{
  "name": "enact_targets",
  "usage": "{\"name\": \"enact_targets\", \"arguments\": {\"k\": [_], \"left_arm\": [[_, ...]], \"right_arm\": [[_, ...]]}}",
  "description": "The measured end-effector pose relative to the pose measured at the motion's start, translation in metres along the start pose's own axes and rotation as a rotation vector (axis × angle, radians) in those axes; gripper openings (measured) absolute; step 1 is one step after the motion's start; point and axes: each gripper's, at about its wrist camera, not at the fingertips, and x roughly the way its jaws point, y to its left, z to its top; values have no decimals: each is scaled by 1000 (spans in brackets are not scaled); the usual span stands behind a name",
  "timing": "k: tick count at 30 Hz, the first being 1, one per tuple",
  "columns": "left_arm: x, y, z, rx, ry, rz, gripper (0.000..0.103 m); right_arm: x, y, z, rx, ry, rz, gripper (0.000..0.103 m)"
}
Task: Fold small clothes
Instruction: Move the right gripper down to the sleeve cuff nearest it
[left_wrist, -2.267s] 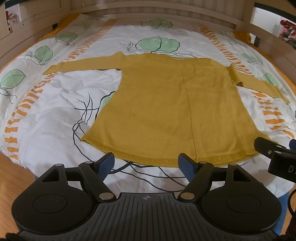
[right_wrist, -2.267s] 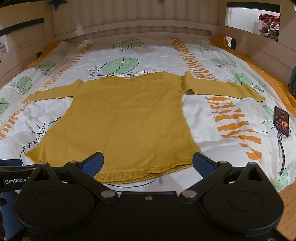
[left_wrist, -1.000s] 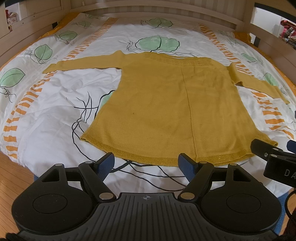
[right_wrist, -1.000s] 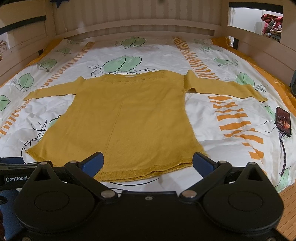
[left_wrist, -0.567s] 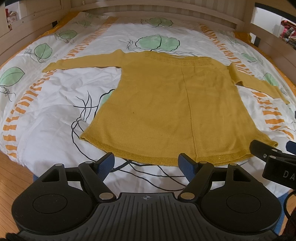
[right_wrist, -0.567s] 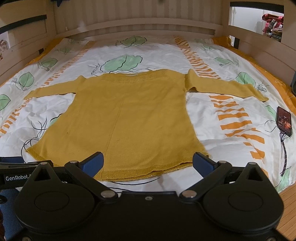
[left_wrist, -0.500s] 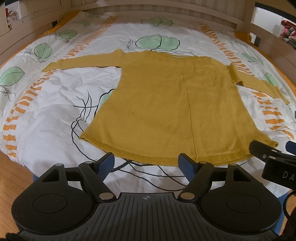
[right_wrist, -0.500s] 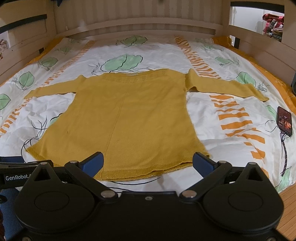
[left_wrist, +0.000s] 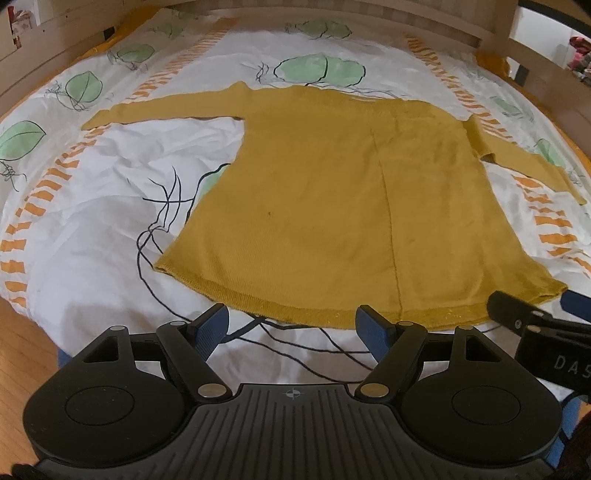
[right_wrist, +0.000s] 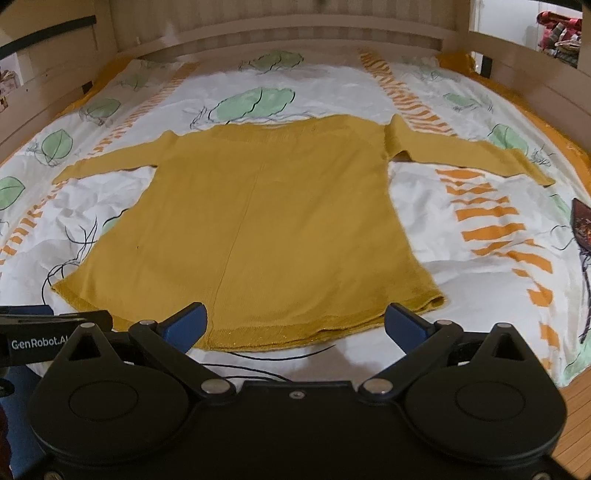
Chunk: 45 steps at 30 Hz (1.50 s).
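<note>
While the mustard sweater (left_wrist: 332, 206) is lying flat and unfolded on the leaf-print bedspread (left_wrist: 92, 229), both sleeves are stretching out to left and right and its hem is facing the near edge of the bed. The left gripper (left_wrist: 291, 326) is hovering just short of that hem with its blue-padded fingers (left_wrist: 212, 325) spread wide, gripping nothing. The right gripper (right_wrist: 295, 325) is hanging beside it near the hem's right part, likewise spread and empty. A phone (right_wrist: 581, 225) is resting on the bedspread at the far right.
</note>
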Motion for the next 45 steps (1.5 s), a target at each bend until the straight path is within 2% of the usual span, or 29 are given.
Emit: {"name": "enact_targets", "arguments": {"k": [5,9,15,25,31,36,38,42,43,45], "left_arm": [[9,-1,16,15,-6,1,75],[17,-1,42,27,-45,1,75],[39,-10,88,56,-127,0,75],[116,-39,152,121,-166,10,73],[161,-46,187,97,-180,-7,68],[193,-43,201,46,-169,-30,67],[206,-46,202,51,-151,-17,66],[230,-53,197,74,-101,5,66],[233,-54,193,75,-112,12,67],[232,-57,182,95,-189,23,67]], "right_arm": [[15,-10,12,33,40,100,101],[29,-30,32,114,42,178,101],[58,-74,74,232,24,195,101],[128,-168,140,296,18,8,101],[157,-242,170,321,-26,-125,100],[167,-308,195,305,-70,-247,85],[170,-332,204,304,-63,-301,74],[177,-372,214,303,-30,-381,65],[180,-381,216,302,-19,-391,61],[186,-398,217,314,1,-404,58]]}}
